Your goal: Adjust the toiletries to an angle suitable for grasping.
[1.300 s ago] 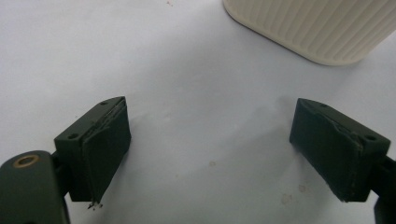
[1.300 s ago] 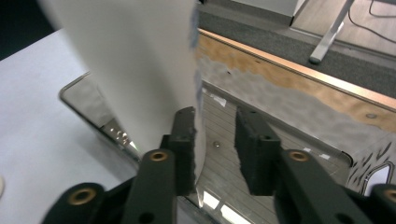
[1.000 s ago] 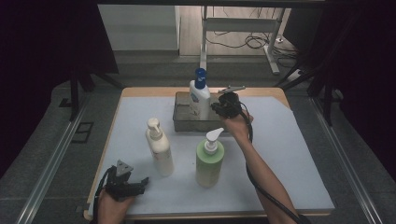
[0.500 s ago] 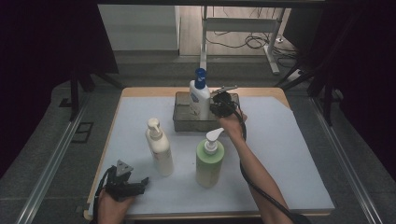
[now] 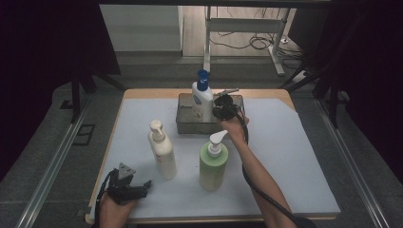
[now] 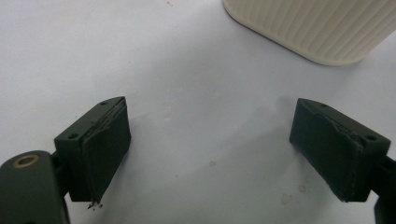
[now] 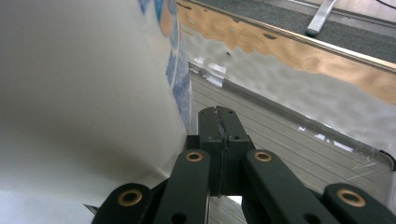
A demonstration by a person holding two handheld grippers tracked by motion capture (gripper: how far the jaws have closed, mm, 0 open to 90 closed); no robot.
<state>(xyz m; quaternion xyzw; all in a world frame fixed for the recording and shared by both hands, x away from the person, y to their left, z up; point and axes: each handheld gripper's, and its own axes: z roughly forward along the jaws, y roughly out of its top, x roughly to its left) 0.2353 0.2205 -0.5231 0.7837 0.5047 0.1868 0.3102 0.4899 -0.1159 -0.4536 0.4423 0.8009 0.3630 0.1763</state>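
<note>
Beside the white bottle [image 5: 202, 99] in the metal tray [image 5: 186, 124], the right gripper [image 7: 218, 122] is clenched on nothing.
Glossy plastic seemingly brushes its black jaws; the left gripper [image 6: 210, 149] gapes over matte table [image 5: 294, 156], near a ribbed cream bottle [image 6: 313, 28].

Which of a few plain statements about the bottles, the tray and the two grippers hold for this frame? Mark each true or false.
1. The white bottle with the blue pump stands in the metal tray. True.
2. The right gripper has its jaws wide apart. False: in the right gripper view they are pressed together, beside the white bottle and holding nothing.
3. The left gripper is open over bare table surface. True.
4. The green bottle lies on its side. False: it stands upright on the table, in front of the tray.
5. The cream bottle stands in the tray. False: it stands on the table, left of the green bottle.
</note>
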